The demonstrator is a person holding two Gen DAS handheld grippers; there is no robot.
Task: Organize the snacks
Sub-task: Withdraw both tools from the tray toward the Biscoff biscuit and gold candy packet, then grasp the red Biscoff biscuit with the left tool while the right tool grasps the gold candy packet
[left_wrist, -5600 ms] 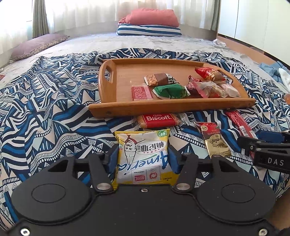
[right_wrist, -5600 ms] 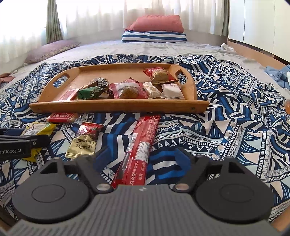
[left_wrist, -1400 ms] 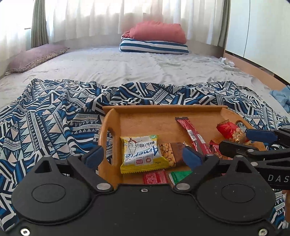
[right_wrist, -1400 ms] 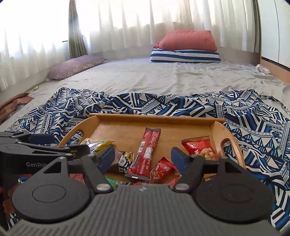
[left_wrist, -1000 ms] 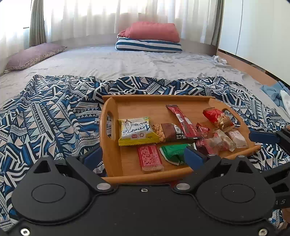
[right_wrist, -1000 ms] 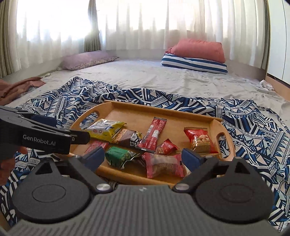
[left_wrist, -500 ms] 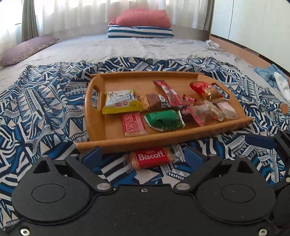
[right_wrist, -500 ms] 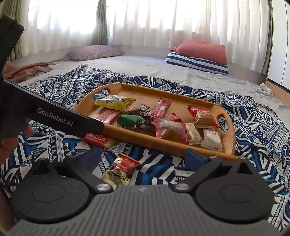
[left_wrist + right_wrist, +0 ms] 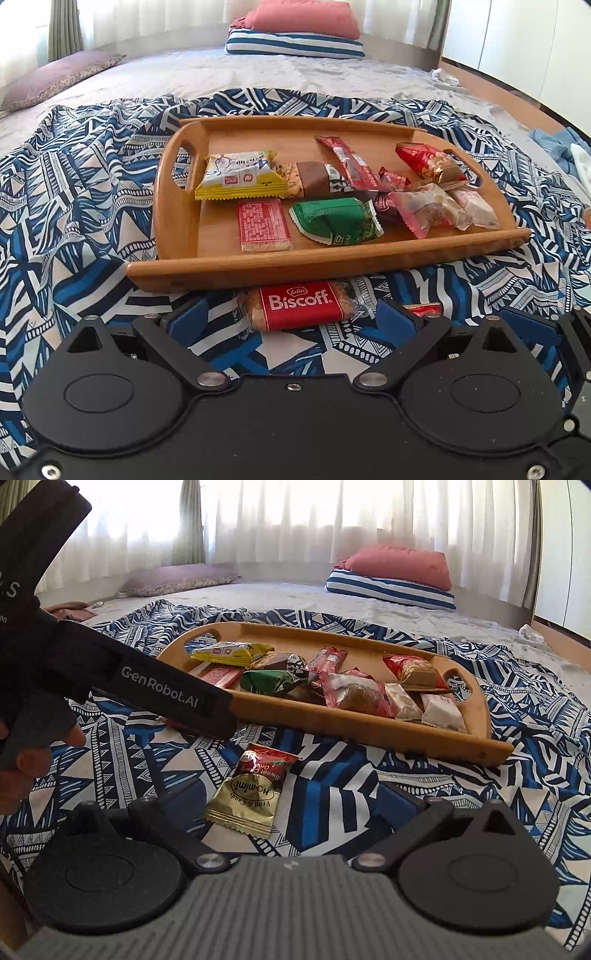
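While most snacks already lay in the tray, two packets were left on the blanket, one before each gripper.

Left wrist view:
Left gripper point(image 9: 288, 317): jaws spread wide, holding nothing, set either side of the Biscoff packet point(image 9: 299, 304), likely lined up for a pinch.
Biscoff packet: at 12 o'clock from the gripper, on the patterned blanket point(image 9: 74, 206), just beside the near wall of the wooden tray point(image 9: 229, 267).
Tray contents: yellow packet point(image 9: 240, 175) at 10 o'clock, green packet point(image 9: 334, 219) in the middle, red peanut bag point(image 9: 428, 162) at 2 o'clock.

Right wrist view:
Right gripper point(image 9: 288, 805): jaws apart, empty, straddling the gold candy packet point(image 9: 255, 790).
Gold candy packet: at 12 o'clock, flat on the blanket, short of the tray.
Left gripper's body: across 9 to 10 o'clock, a person's hand point(image 9: 22, 760) holding it.
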